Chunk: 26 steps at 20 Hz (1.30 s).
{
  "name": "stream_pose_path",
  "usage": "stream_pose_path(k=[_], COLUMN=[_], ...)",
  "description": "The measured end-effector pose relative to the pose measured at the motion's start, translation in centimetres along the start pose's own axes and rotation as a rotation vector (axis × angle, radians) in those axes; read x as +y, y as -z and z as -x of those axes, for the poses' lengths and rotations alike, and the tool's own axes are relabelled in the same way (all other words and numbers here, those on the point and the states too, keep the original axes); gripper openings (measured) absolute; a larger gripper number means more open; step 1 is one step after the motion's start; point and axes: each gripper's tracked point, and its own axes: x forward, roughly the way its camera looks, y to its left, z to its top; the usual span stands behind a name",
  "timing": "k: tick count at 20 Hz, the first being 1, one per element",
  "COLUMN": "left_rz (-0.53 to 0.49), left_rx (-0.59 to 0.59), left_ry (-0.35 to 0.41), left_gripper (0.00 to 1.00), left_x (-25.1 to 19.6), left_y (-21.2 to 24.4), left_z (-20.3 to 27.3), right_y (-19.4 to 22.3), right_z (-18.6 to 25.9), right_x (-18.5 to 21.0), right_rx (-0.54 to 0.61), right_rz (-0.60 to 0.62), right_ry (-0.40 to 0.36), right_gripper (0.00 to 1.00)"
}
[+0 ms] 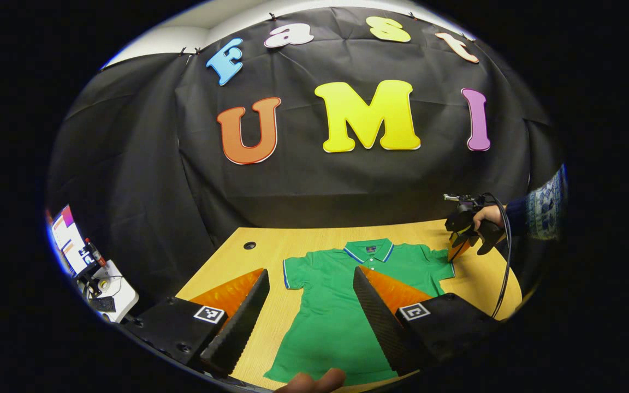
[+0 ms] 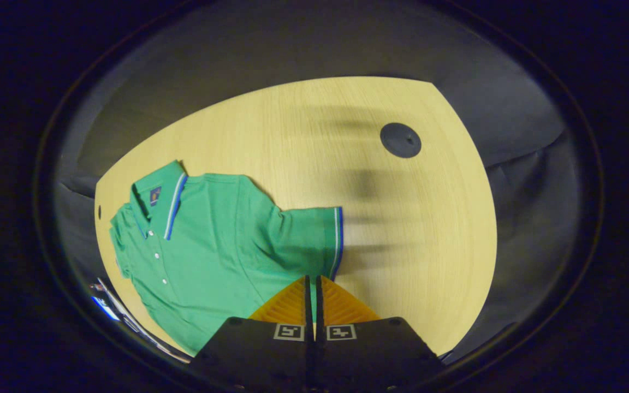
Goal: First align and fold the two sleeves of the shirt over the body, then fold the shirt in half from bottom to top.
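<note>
**Green shirt laid flat, one sleeve near the closed jaws**

A green shirt is spread flat on the wooden bench. Its collar is turned toward the far wall, and its bottom edge is closest to the left gripper. Both short sleeves are stretched out to the sides and are not folded over the body yet.

In the left gripper view, the jaws of the left gripper are held wide apart. Nothing is held between them. The body of the shirt is seen in the gap between the two jaws, a little past their tips. One sleeve is seen just beyond the tip of the jaw on the left side of the view. A fingertip is seen at the bottom edge, below the jaws.

Far off to the right of those jaws, the right gripper is held by a hand with a patterned sleeve. It is placed just beside the other sleeve of the shirt.

In the right gripper view, the jaws of the right gripper are closed almost fully together. Their tips are placed right at the striped edge of the sleeve. It cannot be told if cloth is pinched between them. The collar is seen far to the left of these jaws. A dark round hole in the bench is seen ahead and to the right.
</note>
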Motion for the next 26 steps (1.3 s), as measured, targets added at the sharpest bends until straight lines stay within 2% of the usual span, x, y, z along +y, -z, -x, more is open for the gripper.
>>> stream_pose_path(k=[1, 4, 6, 8, 10, 13, 15, 16, 18, 19, 20, 22, 23, 26], left_rz=[0.004, -0.005, -0.005, 0.006, 0.005, 0.004, 0.004, 0.003, -0.011, -0.018, -0.018, -0.017, -0.021, -0.051], left_rx=[-0.007, -0.022, -0.013, 0.005, 0.035, 0.047, 0.046, 0.046, 0.042, 0.040, 0.044, 0.059, 0.062, 0.029], left_ry=[0.011, 0.016, 0.021, 0.026, 0.017, 0.004, 0.003, 0.009, 0.013, 0.009, 0.009, 0.005, 0.004, -0.003], left_gripper=[1.00, 0.99, 1.00, 1.00, 1.00, 1.00, 1.00, 1.00, 1.00, 0.99, 0.99, 1.00, 1.00, 1.00], left_x=[0.0, 0.8, 1.0, 1.1, 1.2, 1.1, 0.7, 0.2, -0.4, -0.6, -0.8, -1.2, -1.2, -1.4], left_y=[-0.1, -0.4, 0.0, 0.8, 1.5, 1.7, 1.5, 1.6, 1.4, 1.4, 1.4, 1.8, 1.7, 0.7], left_z=[-0.3, -0.7, -0.7, -0.8, -0.8, -0.7, -0.6, -0.5, -0.3, -0.2, -0.2, -0.1, 0.2, 1.0], right_y=[-0.1, -1.1, -1.4, -1.4, -1.1, -1.1, -1.1, -1.0, -1.4, -1.1, -1.4, -1.5, -1.2, -0.8], right_z=[0.6, 0.5, 0.0, -1.1, -2.1, -3.3, -4.1, -4.4, -5.0, -4.4, -4.3, -4.7, -4.5, -3.5], right_x=[0.2, -1.4, -2.1, -2.2, -2.6, -2.5, -2.7, -2.4, -1.5, -1.5, -1.6, -1.3, -1.6, -1.7], right_rx=[-0.017, -0.057, -0.050, -0.040, -0.011, 0.019, 0.030, 0.045, 0.045, 0.064, 0.062, 0.061, 0.071, 0.069], right_rz=[0.010, 0.056, 0.032, 0.004, -0.013, -0.040, -0.051, -0.058, -0.092, -0.108, -0.113, -0.138, -0.160, -0.107], right_ry=[0.007, 0.113, 0.132, 0.101, 0.091, 0.050, 0.052, 0.029, -0.030, -0.041, -0.052, -0.081, -0.096, -0.105], right_gripper=[0.00, 0.00, 0.02, 0.46, 0.59, 0.57, 0.41, 0.31, 0.31, 0.28, 0.12, 0.07, 0.00, 0.00])
